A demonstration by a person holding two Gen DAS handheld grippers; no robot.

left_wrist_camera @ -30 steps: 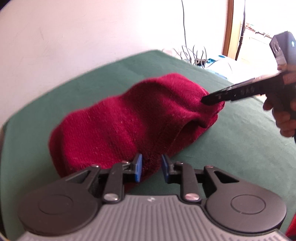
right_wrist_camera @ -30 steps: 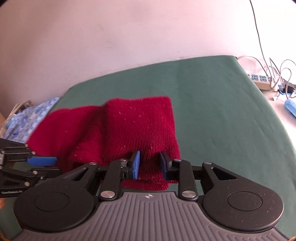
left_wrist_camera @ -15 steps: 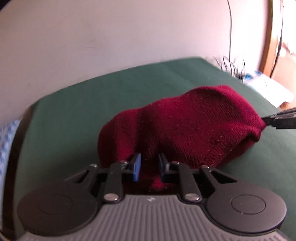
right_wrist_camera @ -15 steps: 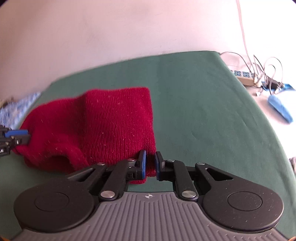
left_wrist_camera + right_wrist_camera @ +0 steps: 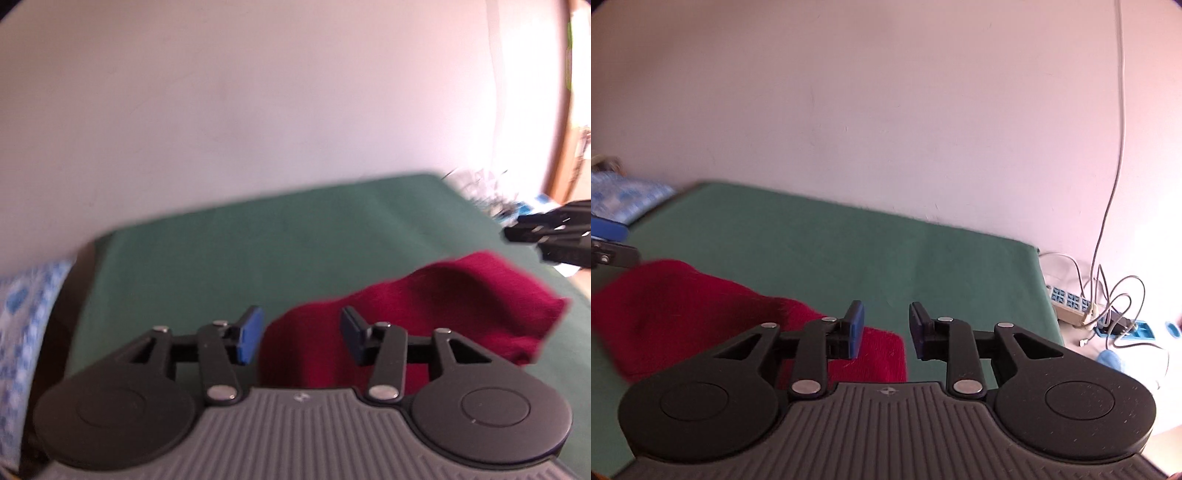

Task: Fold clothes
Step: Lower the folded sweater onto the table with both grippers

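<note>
A dark red knitted garment (image 5: 450, 306) lies bunched on the green table cover (image 5: 258, 251). My left gripper (image 5: 301, 334) hovers over its near left end. Its jaws are opening, the blue pads (image 5: 251, 334) stand apart, and the cloth lies below them without touching either pad. In the right wrist view the garment (image 5: 683, 306) sits at the lower left. My right gripper (image 5: 886, 328) is beside its right corner, jaws opening, with only green cover (image 5: 849, 251) showing in the gap. Each gripper appears at the edge of the other's view: right gripper (image 5: 546, 232), left gripper (image 5: 609, 240).
A pale wall runs close behind the table. A blue patterned cloth (image 5: 624, 195) lies off the table's left end. A power strip (image 5: 1071, 302) with tangled cables (image 5: 1115, 299) and small blue items sits past the right end.
Both grippers were closed on the garment's near edge; now their jaws stand apart and both have lifted away. The garment has dropped onto the cover and sits lower in both views.
</note>
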